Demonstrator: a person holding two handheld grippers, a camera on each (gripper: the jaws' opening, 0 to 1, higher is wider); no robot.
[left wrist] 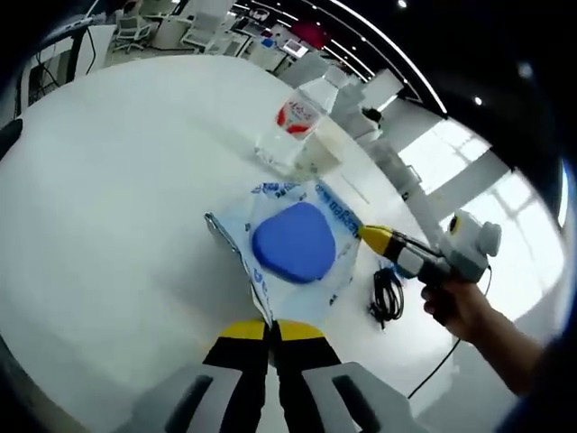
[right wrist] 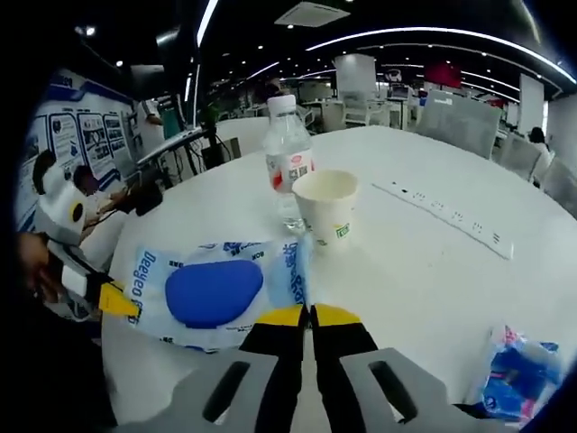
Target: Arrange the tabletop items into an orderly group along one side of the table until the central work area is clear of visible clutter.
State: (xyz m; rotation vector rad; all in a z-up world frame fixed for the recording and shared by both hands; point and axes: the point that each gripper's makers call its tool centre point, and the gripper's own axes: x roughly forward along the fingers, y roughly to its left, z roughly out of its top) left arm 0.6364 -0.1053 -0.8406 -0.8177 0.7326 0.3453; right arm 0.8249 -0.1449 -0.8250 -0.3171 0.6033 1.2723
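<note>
Both the left gripper (left wrist: 269, 327) and right gripper (right wrist: 308, 316) pinch opposite edges of the clear plastic pouch with the blue oval insert (left wrist: 293, 242), jaws closed on it, apparently to carry it flat over the white round table (left wrist: 117, 180) toward the clear water bottle (right wrist: 287, 162) and paper cup (right wrist: 326, 206).

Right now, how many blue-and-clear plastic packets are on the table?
2. One packet lies in front of the bottle and cup, pinched at opposite edges by both grippers. A second packet sits at the table edge, partly cut off by the right gripper view's rim.
</note>
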